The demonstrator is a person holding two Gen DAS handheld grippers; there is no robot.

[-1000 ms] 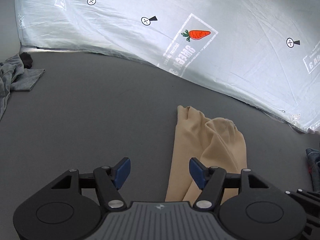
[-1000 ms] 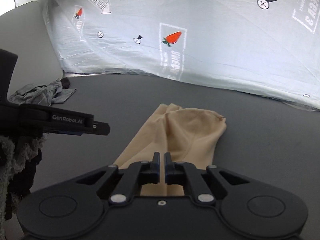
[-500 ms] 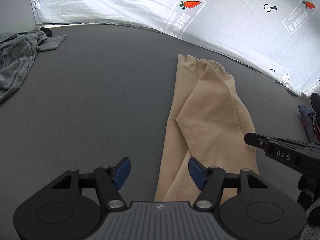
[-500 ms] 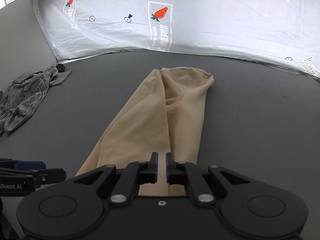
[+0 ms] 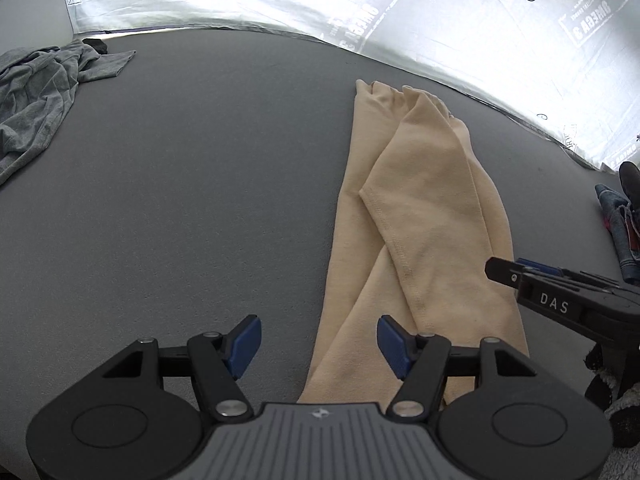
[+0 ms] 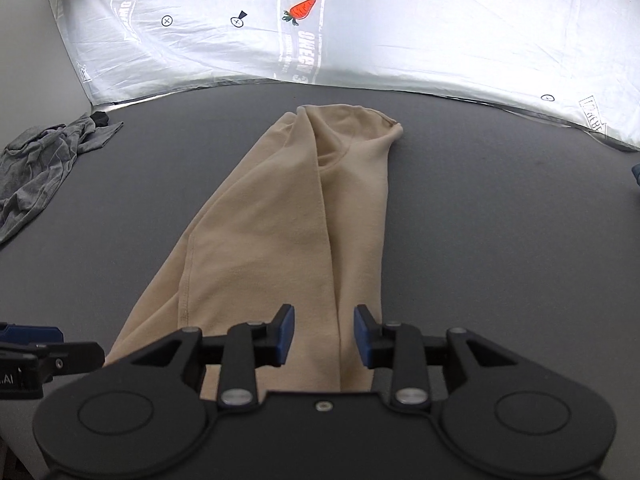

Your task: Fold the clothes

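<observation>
Left wrist: beige garment's (image 5: 424,216) left edge borders bare grey table (image 5: 200,184).

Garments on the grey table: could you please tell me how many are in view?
3: a beige garment laid lengthwise mid-table, a crumpled grey garment at the far left, and a denim piece at the right edge. That pile is cropped, so more may be hidden.
</observation>
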